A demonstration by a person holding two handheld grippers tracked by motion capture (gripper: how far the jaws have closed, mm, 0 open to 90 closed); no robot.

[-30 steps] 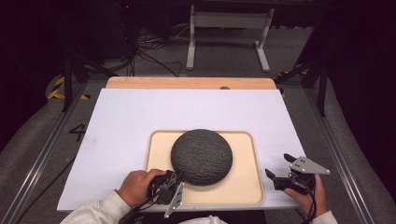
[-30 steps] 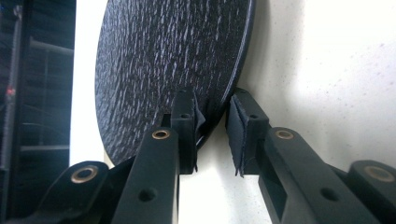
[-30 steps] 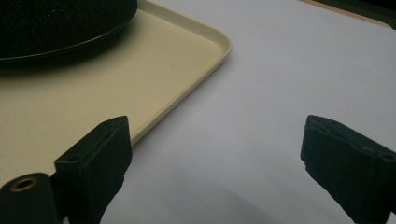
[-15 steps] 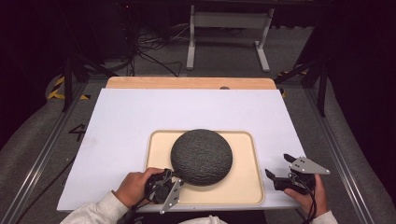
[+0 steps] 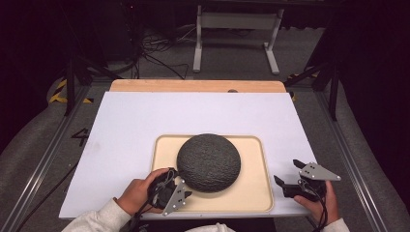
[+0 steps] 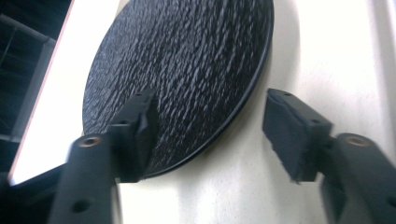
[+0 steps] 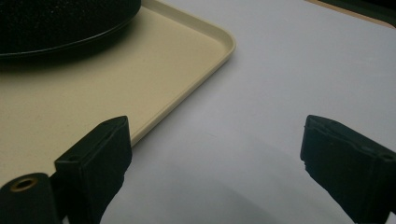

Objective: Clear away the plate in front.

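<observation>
The left gripper (image 5: pixel 175 189), jaws spread, straddled the near rim of the dark bowl (image 5: pixel 209 162) lying upside down on the tray (image 5: pixel 251 193), apparently about to pinch it, while the right gripper (image 5: pixel 290 176) waited spread beside the tray.

right tongs (image 7: pixel 215 163): jaws wide apart, nothing between | left jaw over beige tray (image 7: pixel 154 74) rim | right jaw over white table (image 7: pixel 289 70) | dark textured dome (image 7: pixel 60 21) on tray, far left
</observation>
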